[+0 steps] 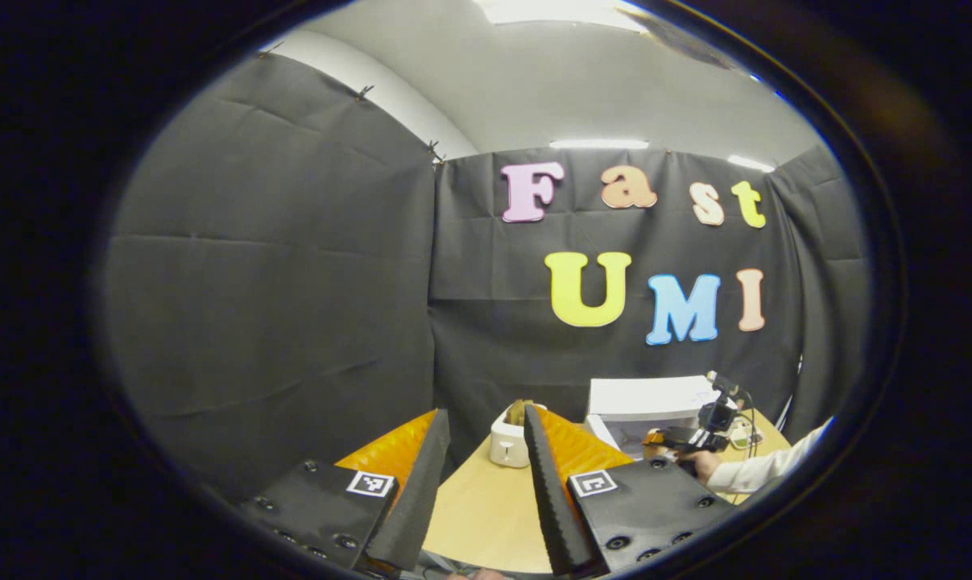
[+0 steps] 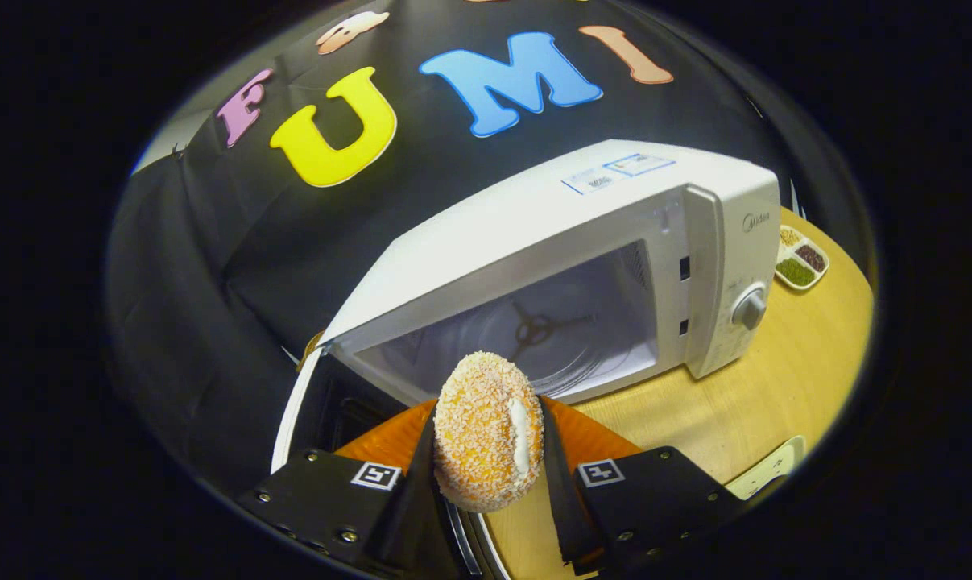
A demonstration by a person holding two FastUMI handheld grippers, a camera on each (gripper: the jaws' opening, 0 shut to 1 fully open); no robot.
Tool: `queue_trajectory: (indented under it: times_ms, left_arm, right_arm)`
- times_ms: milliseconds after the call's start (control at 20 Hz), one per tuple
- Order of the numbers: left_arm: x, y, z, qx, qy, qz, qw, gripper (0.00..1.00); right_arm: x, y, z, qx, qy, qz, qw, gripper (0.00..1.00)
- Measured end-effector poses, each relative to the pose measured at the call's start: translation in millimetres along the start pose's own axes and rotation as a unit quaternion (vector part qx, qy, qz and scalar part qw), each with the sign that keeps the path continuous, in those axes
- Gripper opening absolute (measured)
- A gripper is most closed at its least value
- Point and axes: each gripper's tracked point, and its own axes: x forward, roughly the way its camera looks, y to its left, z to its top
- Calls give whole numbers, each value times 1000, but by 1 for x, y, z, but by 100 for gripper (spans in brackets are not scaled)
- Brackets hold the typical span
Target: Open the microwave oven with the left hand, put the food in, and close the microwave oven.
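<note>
A white microwave (image 2: 582,242) stands on the wooden table (image 2: 743,403) with its door (image 2: 308,411) swung open to the left, and its bare cavity (image 2: 534,330) lies straight ahead. My right gripper (image 2: 488,411) is shut on a round crumb-coated bun with a cream seam (image 2: 486,439), held just in front of the opening. In the left gripper view, my left gripper (image 1: 486,415) is open and holds nothing, well back from the microwave (image 1: 647,399). There the right gripper (image 1: 695,439) and the hand (image 1: 705,465) holding it are in front of the oven.
A white toaster (image 1: 508,439) stands on the table (image 1: 486,499) ahead of my left fingers. A small divided dish of grains (image 2: 801,258) sits right of the microwave. A flat white object (image 2: 767,467) lies near the table's front right edge.
</note>
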Motion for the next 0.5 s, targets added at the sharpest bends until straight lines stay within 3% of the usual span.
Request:
queue_trajectory:
  times_ms: [200,500]
  left_arm:
    - [10,-23,-9,-19,20,-5,1000,65]
    - [16,-39,-27,34,62,13,997,65]
  right_arm:
    - [49,-11,-7,14,-20,-8,1000,65]
    - [101,-33,3,85,-65,-26,994,65]
